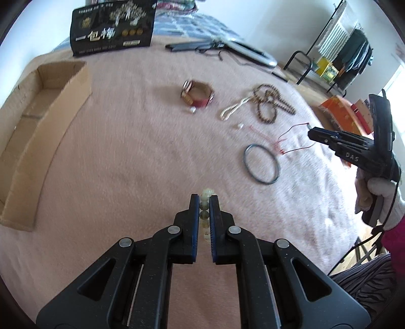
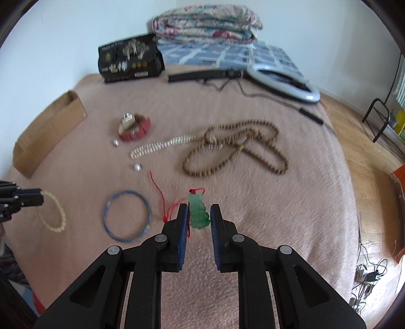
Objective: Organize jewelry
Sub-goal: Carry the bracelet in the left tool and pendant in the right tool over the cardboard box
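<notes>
My left gripper [image 1: 204, 201] is closed around a pale bead bracelet [image 1: 204, 215] on the pink blanket; the bracelet also shows in the right wrist view [image 2: 54, 215] with the left fingertips [image 2: 30, 200] on its near side. My right gripper [image 2: 199, 211] straddles a green jade pendant [image 2: 199, 213] on a red cord [image 2: 162, 200], with small gaps at both pads. A blue bangle [image 2: 126, 215], a brown bead necklace [image 2: 235, 149], a white bead strand [image 2: 157, 146], a red bracelet [image 2: 135, 127] and two loose pearls [image 2: 138, 167] lie on the blanket.
An open cardboard box [image 1: 38, 121] lies at the left edge of the bed. A black snack bag [image 1: 112, 27], a folded tripod [image 2: 202, 74], a ring light [image 2: 283, 81] and folded quilts [image 2: 205, 22] sit at the back. The bed edge and wooden floor [image 2: 367, 164] lie to the right.
</notes>
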Motion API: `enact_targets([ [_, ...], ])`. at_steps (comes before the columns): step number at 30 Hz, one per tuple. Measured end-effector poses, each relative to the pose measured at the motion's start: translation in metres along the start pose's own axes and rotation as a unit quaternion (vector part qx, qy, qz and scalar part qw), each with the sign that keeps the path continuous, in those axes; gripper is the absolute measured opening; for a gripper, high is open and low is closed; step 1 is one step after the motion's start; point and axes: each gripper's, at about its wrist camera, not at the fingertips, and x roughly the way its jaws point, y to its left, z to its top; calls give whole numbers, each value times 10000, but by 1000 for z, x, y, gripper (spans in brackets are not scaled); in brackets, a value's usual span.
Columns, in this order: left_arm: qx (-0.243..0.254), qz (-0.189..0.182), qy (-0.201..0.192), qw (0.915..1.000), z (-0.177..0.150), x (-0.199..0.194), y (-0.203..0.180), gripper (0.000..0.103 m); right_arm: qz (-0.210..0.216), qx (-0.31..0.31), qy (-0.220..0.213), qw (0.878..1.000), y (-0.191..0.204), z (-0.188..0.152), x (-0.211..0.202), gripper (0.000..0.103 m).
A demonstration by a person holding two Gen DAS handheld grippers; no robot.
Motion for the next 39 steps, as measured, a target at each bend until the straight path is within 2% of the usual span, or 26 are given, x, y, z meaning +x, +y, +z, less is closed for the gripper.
enact_targets([
  [12,-180,-120,-662,9976,22,-49,6,5,348,42,-755,9965,30,38,-53,15],
  [19,-350,-115,-1087,9934,43,-83,23,5,552,-178,-1001,9933,58,64,-73,15],
  [29,-492,247,-1532,9867,61,-126,71,5,921,-562,-1224,9866,109,104,-84,15],
  [39,-938,771,-1745,9772,54,-151,142,5,1435,-1039,-1281,9758,183,134,-67,15],
])
